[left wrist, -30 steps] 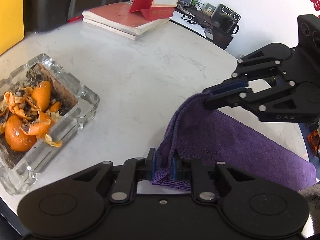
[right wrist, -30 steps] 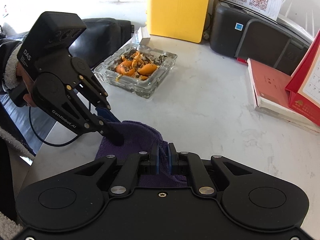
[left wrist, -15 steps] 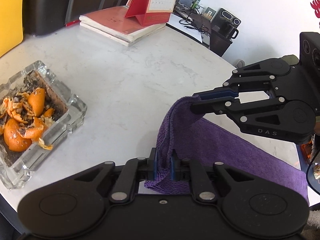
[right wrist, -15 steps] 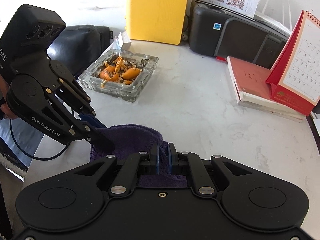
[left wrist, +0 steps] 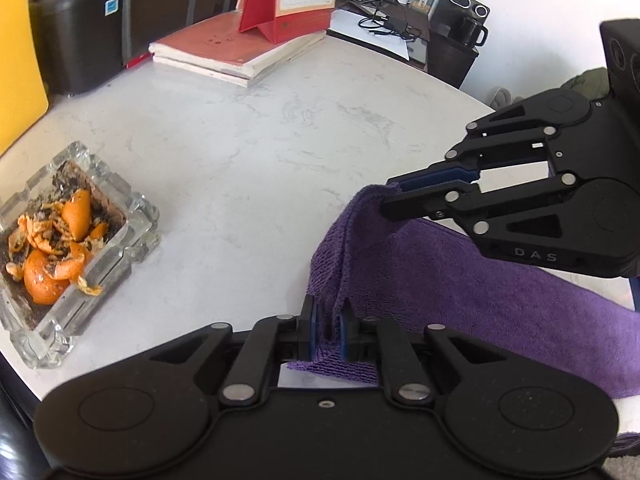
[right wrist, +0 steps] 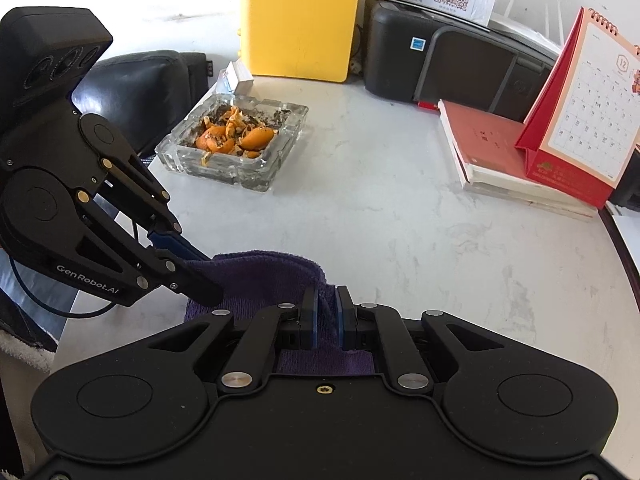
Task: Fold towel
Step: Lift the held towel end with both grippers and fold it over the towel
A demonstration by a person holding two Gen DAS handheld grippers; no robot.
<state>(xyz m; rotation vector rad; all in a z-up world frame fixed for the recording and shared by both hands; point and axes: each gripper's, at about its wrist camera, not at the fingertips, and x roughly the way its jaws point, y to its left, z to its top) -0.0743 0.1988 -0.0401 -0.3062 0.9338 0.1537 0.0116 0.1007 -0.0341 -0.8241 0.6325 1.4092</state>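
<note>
A purple towel (left wrist: 440, 272) lies along the near right side of a white marble table (left wrist: 248, 152). My left gripper (left wrist: 329, 312) is shut on one corner of it. My right gripper (left wrist: 390, 196) is shut on the other corner of the same edge and holds it lifted above the table. In the right wrist view the right gripper (right wrist: 326, 304) pinches the towel (right wrist: 264, 276), and the left gripper (right wrist: 204, 276) grips it to the left. The lifted edge sags between the two grippers.
A glass ashtray with orange peel (left wrist: 60, 248) stands at the left, also in the right wrist view (right wrist: 236, 144). Red books and a red desk calendar (right wrist: 560, 128) stand at the far side. A black printer (right wrist: 452, 60) and a yellow box (right wrist: 300, 16) stand behind.
Both grippers have pulled back from the ashtray and books with the towel edge held. The right gripper has risen a little.
</note>
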